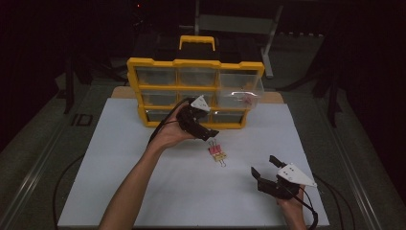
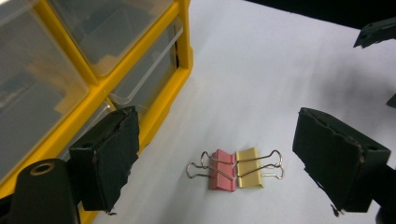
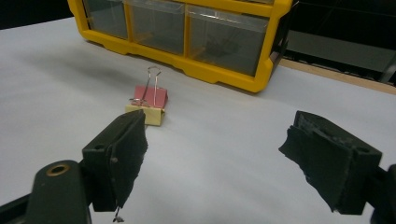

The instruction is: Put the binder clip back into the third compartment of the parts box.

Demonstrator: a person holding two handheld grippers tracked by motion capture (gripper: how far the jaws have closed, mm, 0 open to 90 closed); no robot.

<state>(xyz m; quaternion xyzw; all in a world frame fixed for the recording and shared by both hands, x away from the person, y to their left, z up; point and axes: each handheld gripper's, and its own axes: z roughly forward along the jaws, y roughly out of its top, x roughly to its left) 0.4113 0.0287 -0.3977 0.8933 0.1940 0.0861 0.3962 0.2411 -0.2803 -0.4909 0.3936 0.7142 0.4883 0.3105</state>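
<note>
From the high view, a yellow drawer cabinet [image 1: 195,91] was seen standing at the far edge of a white board [image 1: 143,191], its upper right drawer [image 1: 242,91] pulled out with something small and reddish inside. Two binder clips, one pink [image 1: 214,150] and one yellow [image 1: 219,156], lay touching near the middle of the board, just in front of the cabinet. The left gripper [image 1: 207,132] was held low just beside them, jaws apart; the right gripper [image 1: 264,167] was held near the board's near right corner, jaws likewise apart and empty.

In the left gripper view, the pink clip [image 2: 222,169] and the yellow clip [image 2: 249,168] were shown back to back between the spread jaws, wire handles splayed outward to either side. A pick-up appeared to be the step in hand, and it was judged best done by closing on one clip's body alone, clear of its neighbour and the springy wires. The cabinet's front [image 2: 140,102] was seen close by one jaw.

In the right gripper view, a detail hidden from above was revealed: one wire handle of the pink clip [image 3: 152,96] stood upright, the yellow clip [image 3: 147,115] lying nearer. The cabinet's lower drawers [image 3: 187,35] were seen pushed in.
</note>
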